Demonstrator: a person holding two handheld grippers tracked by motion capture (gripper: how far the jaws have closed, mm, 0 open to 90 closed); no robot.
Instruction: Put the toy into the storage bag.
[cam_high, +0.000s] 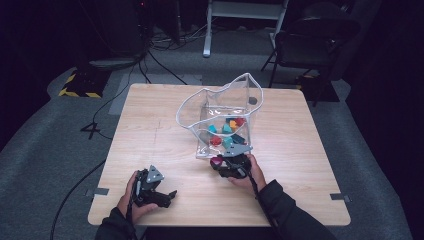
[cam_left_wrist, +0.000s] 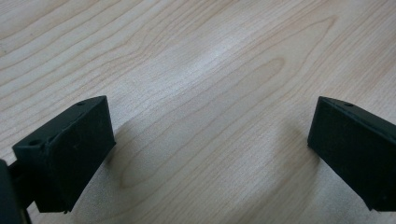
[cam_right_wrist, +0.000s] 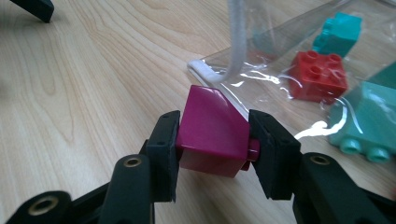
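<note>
**Right claw grips magenta block at bag mouth; left claw open over table**

The left claw (cam_high: 159, 192) rests low over the near part of the wooden table (cam_high: 150, 130). Its jaws stand wide apart, with bare wood between them.

Farther in, the right claw (cam_right_wrist: 214, 140) is clamped on a magenta block (cam_right_wrist: 212, 133). One pad presses each side of the block, and the block's studs face the right-hand pad. The block sits just above the table surface, just beside the white rim of a clear plastic bag (cam_high: 220, 107).

Beyond the rim, the bag lies open on the table. It contains a red block (cam_right_wrist: 319, 75) and several teal blocks (cam_right_wrist: 338, 31), well apart from the held block.
</note>
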